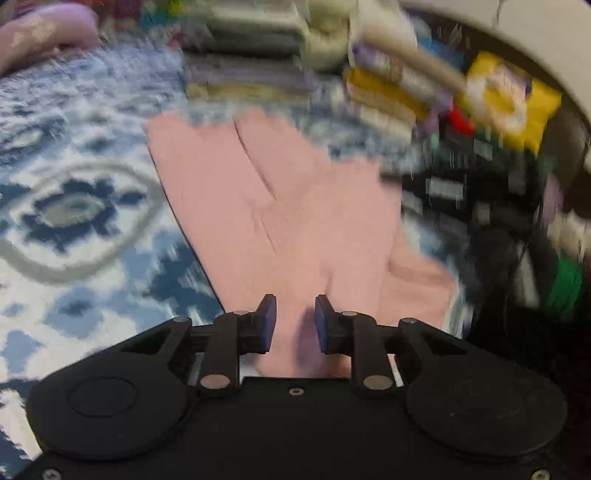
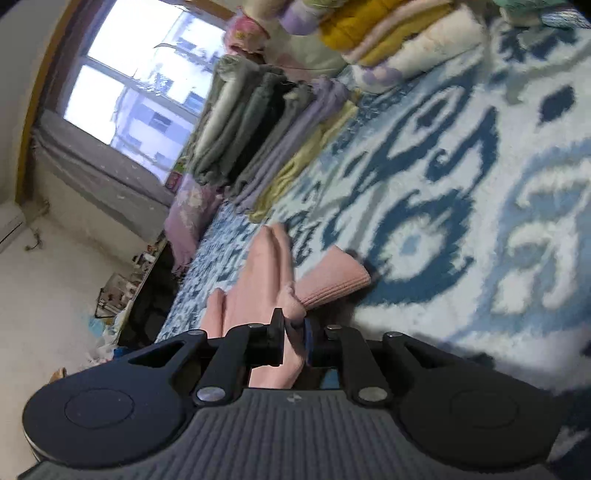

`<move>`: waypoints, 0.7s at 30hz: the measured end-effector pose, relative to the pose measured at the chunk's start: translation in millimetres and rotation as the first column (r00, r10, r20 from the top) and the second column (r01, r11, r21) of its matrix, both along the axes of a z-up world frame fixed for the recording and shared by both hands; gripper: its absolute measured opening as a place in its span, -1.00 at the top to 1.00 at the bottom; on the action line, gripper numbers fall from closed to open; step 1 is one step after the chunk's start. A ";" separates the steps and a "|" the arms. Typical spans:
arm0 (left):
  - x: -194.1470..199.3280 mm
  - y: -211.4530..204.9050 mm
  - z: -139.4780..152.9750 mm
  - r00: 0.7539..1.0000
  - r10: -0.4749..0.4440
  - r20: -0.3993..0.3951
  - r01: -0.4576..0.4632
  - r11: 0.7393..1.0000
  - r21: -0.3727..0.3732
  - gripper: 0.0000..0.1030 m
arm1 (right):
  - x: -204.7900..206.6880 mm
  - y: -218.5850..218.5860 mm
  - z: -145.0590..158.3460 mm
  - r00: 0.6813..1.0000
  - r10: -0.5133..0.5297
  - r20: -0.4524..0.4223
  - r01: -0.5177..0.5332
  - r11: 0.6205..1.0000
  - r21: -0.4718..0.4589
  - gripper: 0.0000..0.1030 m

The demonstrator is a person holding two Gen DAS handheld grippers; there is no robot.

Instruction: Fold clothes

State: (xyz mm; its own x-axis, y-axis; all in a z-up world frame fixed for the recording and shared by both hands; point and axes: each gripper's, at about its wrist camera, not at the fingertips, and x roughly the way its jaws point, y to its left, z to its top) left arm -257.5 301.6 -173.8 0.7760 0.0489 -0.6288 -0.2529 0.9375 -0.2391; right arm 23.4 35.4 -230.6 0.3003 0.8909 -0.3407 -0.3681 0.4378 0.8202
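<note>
A pink knit garment (image 1: pixel 258 192) lies spread on the blue-and-white patterned blanket (image 1: pixel 74 206), with two long parts reaching away from me. My left gripper (image 1: pixel 295 317) stands open just over its near end, and pink cloth shows in the gap between the fingers. In the right wrist view, the same pink garment (image 2: pixel 266 266) is bunched and lifted, its ribbed cuff (image 2: pixel 332 280) resting on the blanket (image 2: pixel 461 184). My right gripper (image 2: pixel 293 334) is shut on a fold of it. The left wrist view is motion-blurred.
A stack of folded grey, lilac and yellow clothes (image 1: pixel 251 55) (image 2: pixel 258 136) sits at the blanket's far edge. Beside it is a yellow-and-white pile (image 1: pixel 399 96) (image 2: pixel 388 33). Dark clutter (image 1: pixel 480 206) lies right of the garment. A window (image 2: pixel 129 85) is beyond.
</note>
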 end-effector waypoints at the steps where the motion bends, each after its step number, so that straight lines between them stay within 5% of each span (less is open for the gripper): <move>1: -0.1 1.4 0.4 1.000 0.012 0.006 -0.012 1.000 0.006 0.60 | -0.4 -1.6 -0.4 1.000 -0.004 -0.008 0.004 1.000 0.001 0.69; 8: 43.7 26.6 12.3 0.990 0.137 0.025 -0.139 0.984 0.114 0.60 | 1.4 -2.6 -6.5 0.999 -0.027 -0.021 0.027 0.999 -0.019 0.56; 11: 81.2 49.1 16.0 0.988 0.154 0.012 -0.154 0.979 0.136 0.60 | -1.3 -0.1 -4.1 1.000 -0.010 0.016 0.010 0.999 -0.039 0.75; 16: 127.2 82.8 8.2 0.976 0.217 -0.014 -0.213 0.967 0.137 0.60 | -5.2 0.3 -2.1 0.999 -0.002 0.043 0.005 0.997 -0.076 0.77; 19: 153.3 94.4 -15.1 0.980 0.167 -0.104 -0.152 0.979 0.137 0.60 | -2.1 1.8 -5.4 1.000 -0.006 0.022 0.008 0.997 -0.082 0.77; 21: 147.3 92.5 -4.4 0.984 0.154 -0.093 -0.139 0.979 0.151 0.60 | -0.9 0.6 -5.5 1.000 -0.014 0.009 0.015 0.997 -0.070 0.75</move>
